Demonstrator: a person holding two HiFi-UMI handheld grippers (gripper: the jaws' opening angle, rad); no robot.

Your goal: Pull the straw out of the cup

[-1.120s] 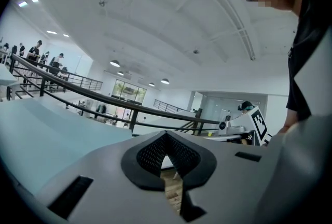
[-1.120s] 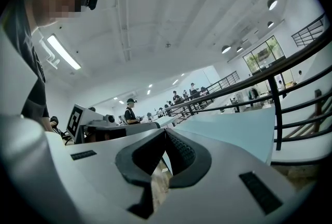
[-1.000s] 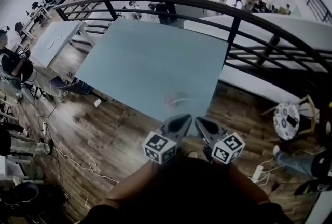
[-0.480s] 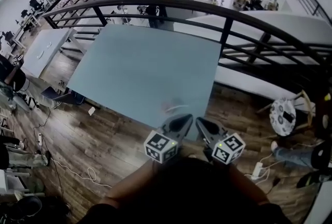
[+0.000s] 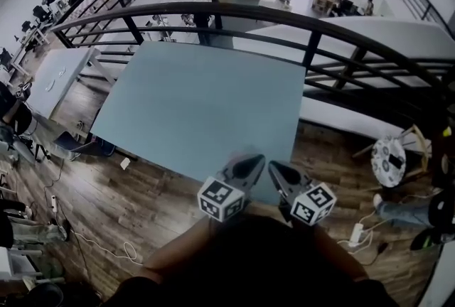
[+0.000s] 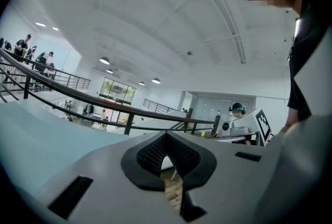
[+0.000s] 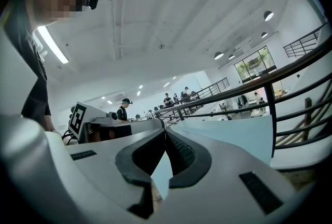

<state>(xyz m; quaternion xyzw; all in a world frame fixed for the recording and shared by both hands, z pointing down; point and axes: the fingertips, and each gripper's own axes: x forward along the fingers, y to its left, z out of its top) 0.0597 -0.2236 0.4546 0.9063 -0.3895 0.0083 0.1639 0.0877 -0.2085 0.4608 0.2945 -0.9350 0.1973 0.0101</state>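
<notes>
The pale blue table (image 5: 199, 99) fills the middle of the head view. No cup or straw shows clearly on it. A faint pale shape (image 5: 237, 155) lies at the table's near edge by the left gripper's tip, and I cannot tell what it is. My left gripper (image 5: 254, 158) and right gripper (image 5: 274, 166) are side by side over that near edge, pointing away from me. Both are shut with nothing between the jaws. The left gripper (image 6: 166, 137) and the right gripper (image 7: 165, 134) each look out level across the hall from their own views, and neither view shows a cup.
A black metal railing (image 5: 313, 21) curves behind and to the right of the table. A small round table (image 5: 389, 162) and a power strip (image 5: 353, 234) sit on the wood floor at the right. Cables trail over the floor at the left. People stand far off.
The head view has tilted. A small pinkish cup-like shape seen on the table ahead of the grippers has slid down to the left gripper's tip and is all but hidden. Both grippers stay shut.
</notes>
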